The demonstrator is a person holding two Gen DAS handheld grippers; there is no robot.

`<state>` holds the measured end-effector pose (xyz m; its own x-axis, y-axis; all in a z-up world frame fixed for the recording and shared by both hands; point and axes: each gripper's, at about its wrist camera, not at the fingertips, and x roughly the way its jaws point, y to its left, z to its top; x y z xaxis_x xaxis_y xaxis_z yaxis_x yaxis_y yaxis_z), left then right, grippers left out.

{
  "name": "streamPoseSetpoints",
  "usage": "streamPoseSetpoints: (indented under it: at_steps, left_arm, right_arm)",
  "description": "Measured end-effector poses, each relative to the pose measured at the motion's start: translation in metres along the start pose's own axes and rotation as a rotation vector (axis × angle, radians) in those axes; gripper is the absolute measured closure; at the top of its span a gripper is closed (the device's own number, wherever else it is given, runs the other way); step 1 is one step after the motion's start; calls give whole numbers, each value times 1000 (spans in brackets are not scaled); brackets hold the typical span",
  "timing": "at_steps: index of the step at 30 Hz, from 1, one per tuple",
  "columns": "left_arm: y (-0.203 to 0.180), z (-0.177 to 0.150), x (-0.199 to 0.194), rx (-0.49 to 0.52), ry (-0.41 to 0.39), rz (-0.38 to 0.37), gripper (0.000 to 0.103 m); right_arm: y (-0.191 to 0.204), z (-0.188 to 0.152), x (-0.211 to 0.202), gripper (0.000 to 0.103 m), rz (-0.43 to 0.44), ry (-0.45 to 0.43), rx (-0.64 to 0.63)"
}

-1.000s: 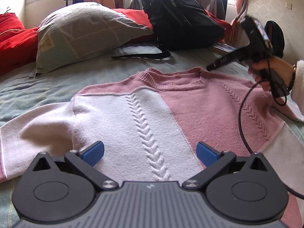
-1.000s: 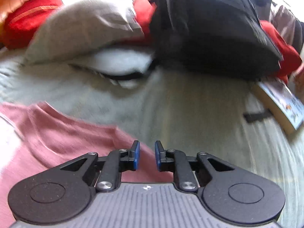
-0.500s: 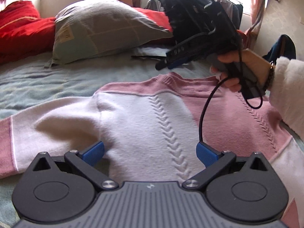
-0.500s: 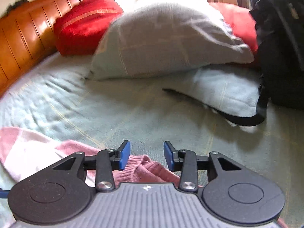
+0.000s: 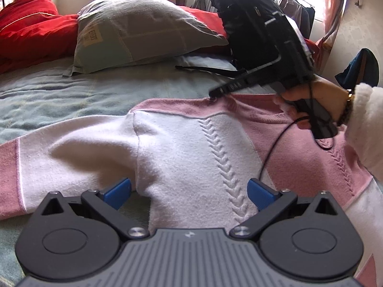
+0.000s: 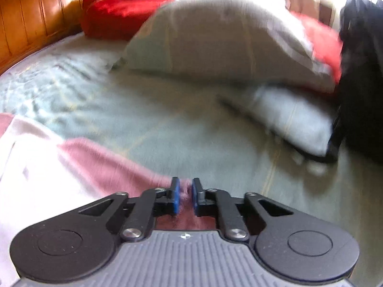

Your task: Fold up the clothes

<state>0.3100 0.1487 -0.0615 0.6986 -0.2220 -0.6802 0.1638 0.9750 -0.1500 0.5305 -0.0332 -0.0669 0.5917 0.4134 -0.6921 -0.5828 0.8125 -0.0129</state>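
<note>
Sweater (image 5: 186,148) lies flat on the bed (image 5: 71,91); the right gripper (image 6: 183,195) pinches its pink collar edge, while the left gripper (image 5: 189,191) hangs spread wide above its white body.

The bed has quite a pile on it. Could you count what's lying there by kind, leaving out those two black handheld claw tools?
Sweaters: 1, the pink and white sweater
Grey pillows: 1, the grey pillow
Red cushions: 2, red cushion on the left and red cushion behind the pillow
Backpacks: 1, the black backpack
Total: 5
</note>
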Motion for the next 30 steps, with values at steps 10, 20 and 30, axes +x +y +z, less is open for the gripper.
streamPoseSetpoints:
  at_steps: [10, 20, 30]
  left_arm:
    - [5, 1, -7, -21, -22, -47, 1]
    - [4, 3, -40, -7, -100, -278, 1]
    - [3, 4, -24, -16, -55, -213, 1]
  right_arm:
    - [-5, 7, -19, 56, 38, 26, 49]
    - [1, -2, 16, 44, 66, 120, -64]
    - [27, -13, 8, 79, 29, 106, -278]
